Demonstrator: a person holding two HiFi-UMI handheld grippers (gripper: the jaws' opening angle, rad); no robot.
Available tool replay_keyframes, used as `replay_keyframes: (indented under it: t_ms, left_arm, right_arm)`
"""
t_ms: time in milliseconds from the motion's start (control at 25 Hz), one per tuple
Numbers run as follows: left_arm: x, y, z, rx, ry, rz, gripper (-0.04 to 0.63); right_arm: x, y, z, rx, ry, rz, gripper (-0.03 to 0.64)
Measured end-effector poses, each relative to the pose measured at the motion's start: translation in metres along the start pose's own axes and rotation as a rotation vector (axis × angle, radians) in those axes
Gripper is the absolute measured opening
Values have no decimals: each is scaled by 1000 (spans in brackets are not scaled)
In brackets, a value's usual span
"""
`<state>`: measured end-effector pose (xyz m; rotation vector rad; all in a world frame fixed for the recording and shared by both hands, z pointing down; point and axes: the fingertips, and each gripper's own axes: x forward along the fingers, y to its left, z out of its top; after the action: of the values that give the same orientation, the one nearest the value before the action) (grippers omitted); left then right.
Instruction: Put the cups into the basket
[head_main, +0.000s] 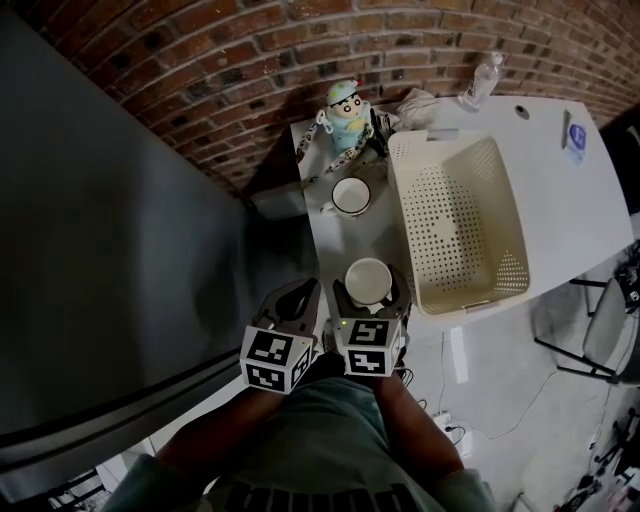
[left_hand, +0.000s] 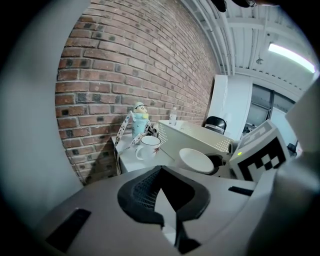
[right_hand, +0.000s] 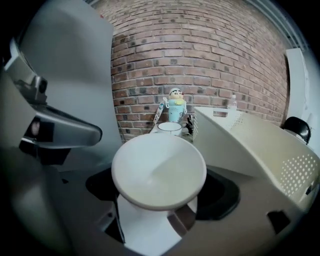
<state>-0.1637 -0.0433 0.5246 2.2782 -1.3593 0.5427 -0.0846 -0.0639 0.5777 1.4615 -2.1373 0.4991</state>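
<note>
Office-like workroom: brick wall (head_main: 300, 60), white table (head_main: 560, 200), black chair (left_hand: 216, 123), ceiling strip light (left_hand: 287, 52)

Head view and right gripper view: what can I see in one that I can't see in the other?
Only the head view shows the marker cubes on the left gripper and the right gripper, the person's shirt, and the holey floor of the basket with nothing in it. Only the right gripper view shows the side of the white cup below its rim, with the jaws closed against it. Both show that cup, the mug behind it, the doll, the bottle and the brick wall.
</note>
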Motion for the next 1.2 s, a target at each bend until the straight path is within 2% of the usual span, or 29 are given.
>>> replay_keyframes:
  t_ms: [360,720,880,1200]
  left_arm:
    - [-15,-6,24,-27,-63,5,6]
    - [-27,-28,59,-29,-166,-59,6]
    - [-21,-47,65,-37,-181,-77,6]
    - [12,-99,95,-28,-200,-67,6]
  right_arm:
    - [-51,17,38,-38,-43,78,407]
    - [-91,3,79,-11,-100,58,407]
    - [-109,-17,83,4,-114,55,407]
    - [-114,-96,87,5,-99,44,407]
